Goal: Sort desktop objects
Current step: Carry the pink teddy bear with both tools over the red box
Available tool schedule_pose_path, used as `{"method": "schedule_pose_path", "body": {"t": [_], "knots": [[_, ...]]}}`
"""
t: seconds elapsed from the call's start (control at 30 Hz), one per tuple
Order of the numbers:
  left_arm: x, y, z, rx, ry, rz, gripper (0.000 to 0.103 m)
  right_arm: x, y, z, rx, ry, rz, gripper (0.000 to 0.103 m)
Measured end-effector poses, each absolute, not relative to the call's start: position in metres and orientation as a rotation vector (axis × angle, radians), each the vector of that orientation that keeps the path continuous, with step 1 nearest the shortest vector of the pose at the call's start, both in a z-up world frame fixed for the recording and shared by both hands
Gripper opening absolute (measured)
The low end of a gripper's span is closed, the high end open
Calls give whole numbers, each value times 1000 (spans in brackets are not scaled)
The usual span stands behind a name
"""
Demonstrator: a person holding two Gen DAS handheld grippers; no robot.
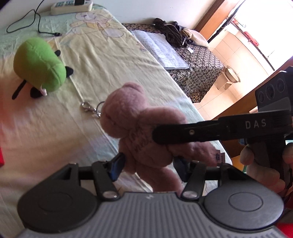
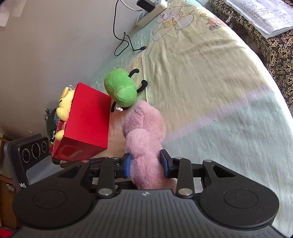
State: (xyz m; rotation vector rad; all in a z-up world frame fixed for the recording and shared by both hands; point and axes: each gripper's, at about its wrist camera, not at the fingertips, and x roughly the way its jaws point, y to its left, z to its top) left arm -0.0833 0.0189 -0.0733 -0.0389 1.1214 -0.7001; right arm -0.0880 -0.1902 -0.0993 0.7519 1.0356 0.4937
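Observation:
A pink plush bear (image 1: 139, 131) with a metal key clasp (image 1: 89, 108) hangs above the cloth-covered table. My right gripper (image 2: 146, 164) is shut on the pink plush bear (image 2: 144, 142); its black finger also shows crossing the bear in the left wrist view (image 1: 192, 132). My left gripper (image 1: 149, 164) stands open around the bear's lower body, its blue pads apart from the plush. A green plush toy (image 1: 39, 65) lies on the table at the left; in the right wrist view it (image 2: 120, 90) sits beside a red box (image 2: 87, 124) holding a yellow plush (image 2: 64, 104).
A white power strip (image 1: 71, 6) with a black cable (image 1: 36, 22) lies at the table's far end. A patterned side surface (image 1: 197, 60) with an open notebook (image 1: 161, 49) stands to the right, past the table's edge. The left gripper's body (image 2: 31, 159) shows beside the red box.

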Motion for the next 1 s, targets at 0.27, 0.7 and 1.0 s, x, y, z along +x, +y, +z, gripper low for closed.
{"method": "schedule_pose_path", "body": {"t": [0.27, 0.7, 1.0], "knots": [[-100, 60, -18, -27, 968, -664, 60, -97, -169, -66, 826, 907, 574, 35], [-106, 182, 72, 1, 704, -619, 60, -85, -66, 23, 747, 635, 693, 35], [-71, 276, 89, 8, 632, -594, 60, -58, 33, 43, 700, 528, 723, 35]]}}
